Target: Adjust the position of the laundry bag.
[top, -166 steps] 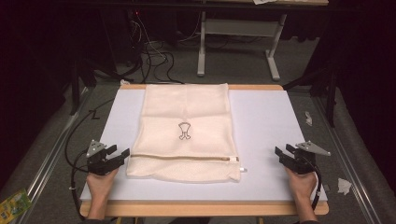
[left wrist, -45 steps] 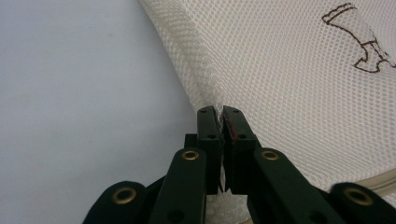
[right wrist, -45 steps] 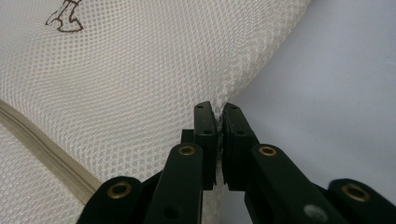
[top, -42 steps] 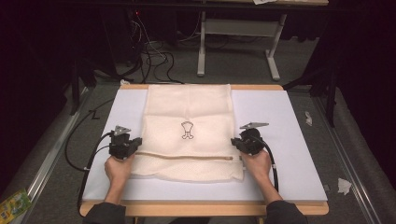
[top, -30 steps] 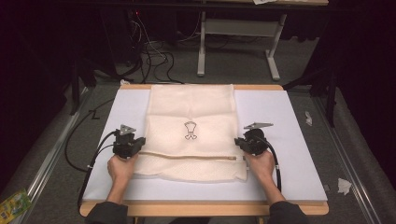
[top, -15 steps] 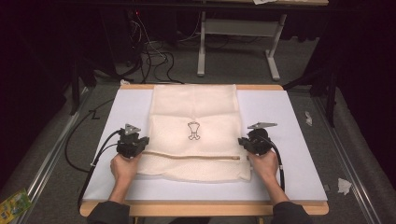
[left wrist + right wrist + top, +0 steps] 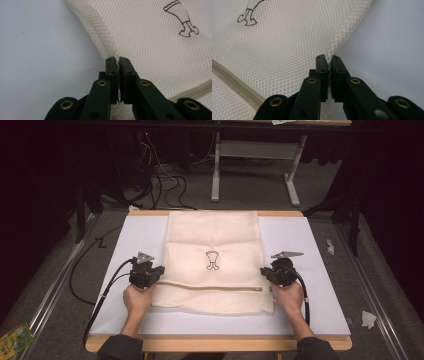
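Observation:
A cream mesh laundry bag (image 7: 214, 240) with a small brown printed figure (image 7: 212, 260) and a beige zipper (image 7: 210, 288) lies lengthwise on the white table top. My left gripper (image 7: 151, 279) pinches the bag's left edge, and the mesh (image 7: 140, 37) is clamped between its black jaws. My right gripper (image 7: 267, 275) is shut on the bag's right edge at the same height, with mesh (image 7: 287, 45) caught between its jaws. The near part of the bag is folded up, so the zipper runs across between the two grippers.
The white mat (image 7: 310, 245) covers a wooden table with bare strips left and right of the bag. Black cables (image 7: 100, 290) trail off the left side. Beyond the table are a metal desk frame (image 7: 255, 165) and floor cables. Paper scraps (image 7: 369, 319) lie on the floor at right.
Both grippers, shut on the bag's side edges, have drawn slightly toward the person, and the bag with its zipper fold has slid that way with them.

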Action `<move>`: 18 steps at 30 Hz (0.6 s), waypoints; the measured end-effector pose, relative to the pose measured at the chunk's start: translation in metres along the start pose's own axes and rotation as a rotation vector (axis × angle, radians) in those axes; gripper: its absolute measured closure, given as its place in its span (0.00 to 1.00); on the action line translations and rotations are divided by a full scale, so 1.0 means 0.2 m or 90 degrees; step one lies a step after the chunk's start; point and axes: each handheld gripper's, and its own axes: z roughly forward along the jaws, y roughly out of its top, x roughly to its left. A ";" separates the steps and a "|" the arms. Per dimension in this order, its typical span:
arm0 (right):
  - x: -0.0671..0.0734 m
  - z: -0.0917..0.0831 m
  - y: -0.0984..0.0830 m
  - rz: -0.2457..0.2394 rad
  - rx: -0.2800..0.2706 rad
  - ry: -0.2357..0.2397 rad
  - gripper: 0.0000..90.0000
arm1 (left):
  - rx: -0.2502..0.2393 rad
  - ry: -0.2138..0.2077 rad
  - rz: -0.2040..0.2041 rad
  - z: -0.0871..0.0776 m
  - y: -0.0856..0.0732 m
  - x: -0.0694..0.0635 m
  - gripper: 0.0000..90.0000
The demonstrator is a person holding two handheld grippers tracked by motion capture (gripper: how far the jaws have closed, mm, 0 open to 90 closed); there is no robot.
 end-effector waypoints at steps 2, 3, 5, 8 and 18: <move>-0.01 0.00 0.00 0.000 0.001 -0.002 0.97 | -0.001 -0.004 0.000 0.01 0.01 -0.01 0.97; -0.02 -0.01 -0.01 0.001 0.001 -0.003 0.97 | -0.002 -0.004 0.000 0.01 0.01 -0.01 0.97; -0.03 -0.01 -0.01 0.001 -0.002 -0.006 0.97 | -0.003 -0.007 0.003 0.01 0.02 -0.03 0.97; -0.05 -0.03 -0.02 0.006 -0.001 -0.011 0.97 | -0.009 -0.020 -0.009 0.03 0.03 -0.04 0.97; -0.12 -0.06 -0.05 0.023 -0.008 -0.019 0.97 | -0.003 -0.031 -0.002 0.07 0.05 -0.10 0.97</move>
